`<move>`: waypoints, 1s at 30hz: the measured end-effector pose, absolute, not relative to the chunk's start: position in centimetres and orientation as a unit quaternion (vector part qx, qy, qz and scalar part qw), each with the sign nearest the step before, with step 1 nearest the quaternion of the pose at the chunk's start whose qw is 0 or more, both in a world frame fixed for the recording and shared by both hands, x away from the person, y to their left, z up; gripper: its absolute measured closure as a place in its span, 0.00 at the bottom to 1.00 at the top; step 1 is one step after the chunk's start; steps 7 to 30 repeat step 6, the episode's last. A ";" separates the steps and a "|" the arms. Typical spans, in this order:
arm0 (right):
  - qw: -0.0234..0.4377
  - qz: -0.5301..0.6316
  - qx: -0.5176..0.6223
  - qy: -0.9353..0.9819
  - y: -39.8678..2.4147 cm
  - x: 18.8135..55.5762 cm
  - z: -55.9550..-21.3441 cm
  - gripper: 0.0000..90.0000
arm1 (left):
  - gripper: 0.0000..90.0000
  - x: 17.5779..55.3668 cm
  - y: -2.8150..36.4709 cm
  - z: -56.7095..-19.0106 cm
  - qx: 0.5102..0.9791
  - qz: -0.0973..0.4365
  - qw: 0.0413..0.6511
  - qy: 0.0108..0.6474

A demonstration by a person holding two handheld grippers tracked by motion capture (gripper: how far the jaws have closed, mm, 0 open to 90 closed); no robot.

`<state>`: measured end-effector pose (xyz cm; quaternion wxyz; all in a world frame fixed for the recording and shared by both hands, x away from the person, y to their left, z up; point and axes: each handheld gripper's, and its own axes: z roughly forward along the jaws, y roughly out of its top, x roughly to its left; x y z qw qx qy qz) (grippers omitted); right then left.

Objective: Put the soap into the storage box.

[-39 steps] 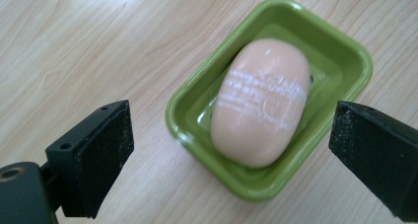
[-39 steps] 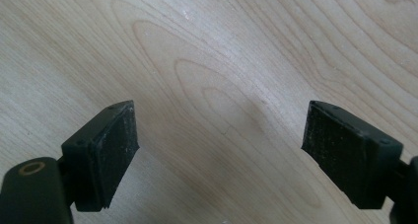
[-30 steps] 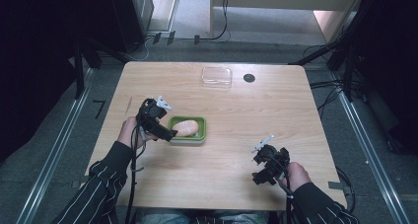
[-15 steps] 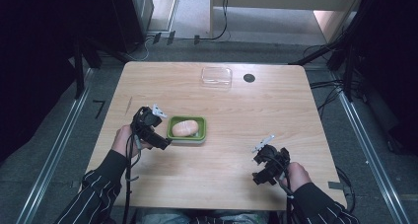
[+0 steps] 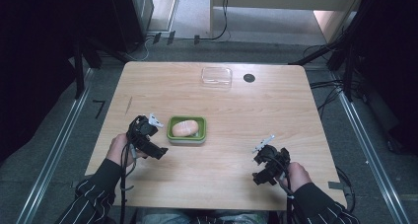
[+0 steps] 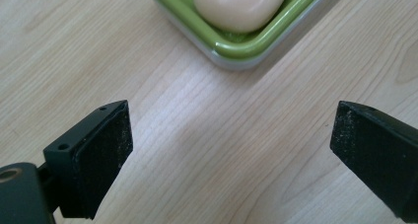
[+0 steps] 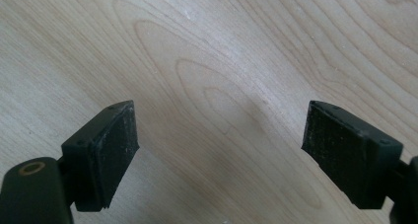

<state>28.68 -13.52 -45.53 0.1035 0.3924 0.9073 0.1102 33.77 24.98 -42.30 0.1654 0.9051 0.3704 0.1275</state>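
Left tongs [image 5: 148, 135] spread, empty, just beside green dish [image 5: 187, 137] holding soap bar [image 5: 185, 128], at its 9 o'clock. Right tongs [image 5: 266, 162] spread over bare bench [image 5: 236, 105].

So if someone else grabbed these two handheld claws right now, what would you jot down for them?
Left gripper: open, holding nothing, just short of the green dish.
Right gripper: open, holding nothing, over bare wooden table at the near right.
Soap: lying in the green dish, mid-table.
Clear lid: at the far edge, beside a dark round spot.
Done: soap sits in its dish.
Left: probably fetching the lid and covering the dish, though that is a guess.
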 end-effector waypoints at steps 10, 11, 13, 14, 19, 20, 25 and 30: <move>0.104 0.113 0.388 0.909 -13.6 28.8 -45.6 0.16 | 0.03 33.8 24.9 -42.7 0.907 0.124 0.159 0.370; 0.104 0.113 0.388 0.909 -13.6 28.8 -45.6 0.16 | 0.03 33.8 24.9 -42.7 0.907 0.124 0.159 0.370; 0.104 0.113 0.388 0.909 -13.6 28.8 -45.6 0.16 | 0.03 33.8 24.9 -42.7 0.907 0.124 0.159 0.370; 0.104 0.113 0.388 0.909 -13.6 28.8 -45.6 0.16 | 0.03 33.8 24.9 -42.7 0.907 0.124 0.159 0.370; 0.104 0.113 0.388 0.909 -13.6 28.8 -45.6 0.16 | 0.03 33.8 24.9 -42.7 0.907 0.124 0.159 0.370; 0.104 0.113 0.388 0.909 -13.6 28.8 -45.6 0.16 | 0.03 33.8 24.9 -42.7 0.907 0.124 0.159 0.370; 0.104 0.113 0.388 0.909 -13.6 28.8 -45.6 0.16 | 0.03 33.8 24.9 -42.7 0.907 0.124 0.159 0.370; 0.104 0.113 0.388 0.909 -13.6 28.8 -45.6 0.16 | 0.03 33.8 24.9 -42.7 0.907 0.124 0.159 0.370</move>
